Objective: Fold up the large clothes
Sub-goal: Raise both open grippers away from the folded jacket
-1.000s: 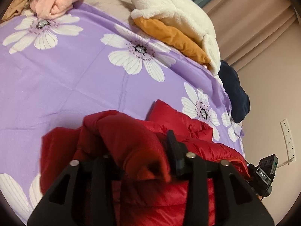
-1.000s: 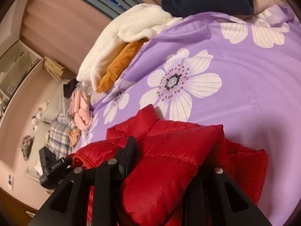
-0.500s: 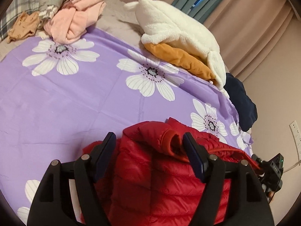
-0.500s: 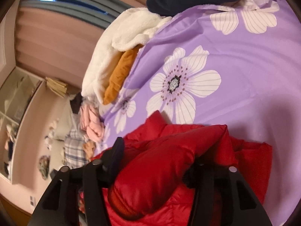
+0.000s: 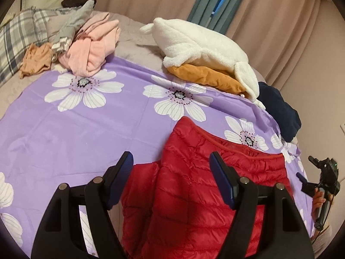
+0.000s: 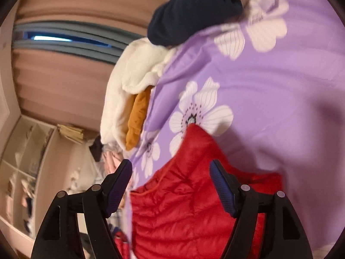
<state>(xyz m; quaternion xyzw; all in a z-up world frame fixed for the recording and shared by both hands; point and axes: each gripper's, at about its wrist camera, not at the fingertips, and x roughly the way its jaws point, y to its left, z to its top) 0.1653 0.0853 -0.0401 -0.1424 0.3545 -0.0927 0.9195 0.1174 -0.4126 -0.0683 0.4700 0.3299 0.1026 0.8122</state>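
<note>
Left wrist view: left claw (image 5: 170, 173) is standing spread, pinching nothing, having just been releasing the red quilted puffer jacket (image 5: 207, 185), which is now lying flat beneath and ahead of it on the purple flowered bedsheet (image 5: 86, 133).

Right wrist view: right claw (image 6: 170, 173), jaws just opening, is likewise hanging empty above the jacket (image 6: 185, 205). Fold appears laid; the next fold is pending.

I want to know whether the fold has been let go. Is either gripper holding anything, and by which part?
Nothing. The left gripper and right gripper have just opened; the red jacket lies free on the bed.
</note>
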